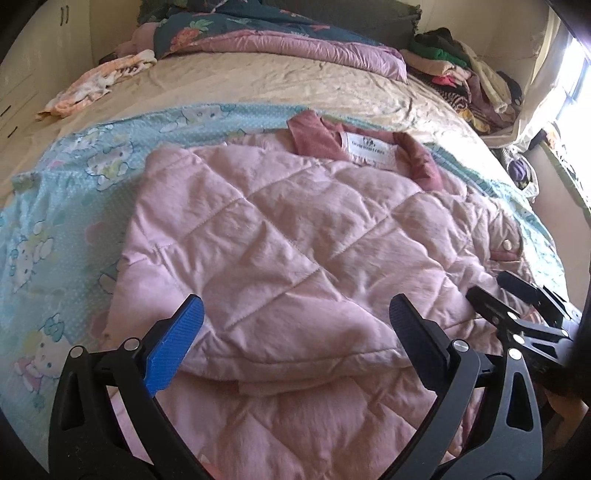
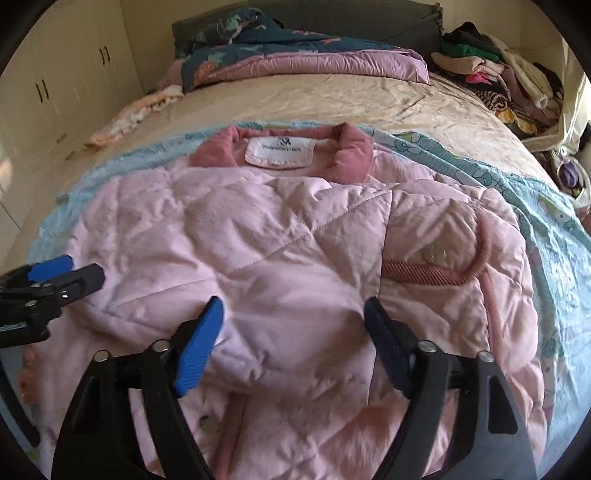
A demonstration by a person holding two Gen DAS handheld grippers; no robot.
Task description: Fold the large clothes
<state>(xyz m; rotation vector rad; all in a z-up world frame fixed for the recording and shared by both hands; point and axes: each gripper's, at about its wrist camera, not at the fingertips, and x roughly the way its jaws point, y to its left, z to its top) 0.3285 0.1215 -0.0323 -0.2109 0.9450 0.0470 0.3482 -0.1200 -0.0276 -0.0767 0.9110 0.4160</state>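
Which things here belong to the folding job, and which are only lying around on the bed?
For the job:
- pink quilted jacket
- left gripper, open
- right gripper, open

Just lying about:
- pile of clothes
- folded blankets
- light blue cartoon sheet
- small peach cloth

Bed (image 2: pixel 332 99): covered by a wrinkled beige sheet, with a light blue cartoon-print blanket (image 1: pixel 66 206) spread across the near part. Head end: a folded quilt (image 1: pixel 295 44), dark floral on top and mauve beneath, set against a dark headboard (image 2: pixel 369 18). Far right corner of the bed: a pile of mixed clothes (image 1: pixel 465 77). Left side: small peach-and-white garments (image 1: pixel 96 85) on the sheet; cream wardrobe doors (image 2: pixel 66 74) with dark handles beyond. Right wall: a window (image 1: pixel 576 85) admitting bright daylight, with a pale curtain (image 1: pixel 532 107) beside it.
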